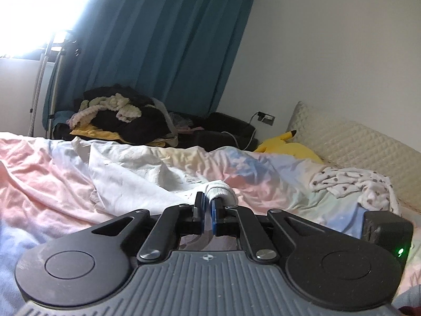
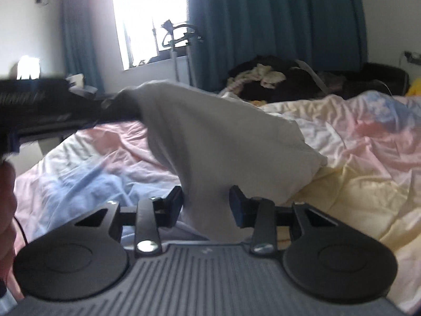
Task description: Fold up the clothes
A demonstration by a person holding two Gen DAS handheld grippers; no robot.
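A bed (image 1: 65, 173) filled both views, covered by a rumpled quilt (image 2: 368, 137) in pale pink, blue and yellow. Behind it hung a teal curtain (image 1: 168, 42) beside a bright window (image 2: 150, 13). A heap of dark and cream clothes (image 1: 123, 115) lay on the far side of the bed, and a quilted pillow (image 1: 350, 144) stood at its head, with a yellow plush (image 1: 286, 146) just beside it. A spotted white garment (image 1: 352, 184) lay crumpled on the quilt near the pillow.

The white cloth (image 2: 210, 137) — the piece being folded — hung lifted off the quilt, stretched between the two tools. In the right wrist view it draped from the left gripper (image 2: 115, 105), which reached in blurred from the left edge, down to the right gripper (image 2: 206, 205). The right gripper's jaws stood partly apart with the cloth's lower end passing between them; the pads did not appear to press on it, though blur made that hard to judge.

In the left wrist view the left gripper (image 1: 208, 201) was nearly closed, its blue pads (image 1: 213, 212) pinching a small bunched tip of the white cloth (image 1: 221, 191).
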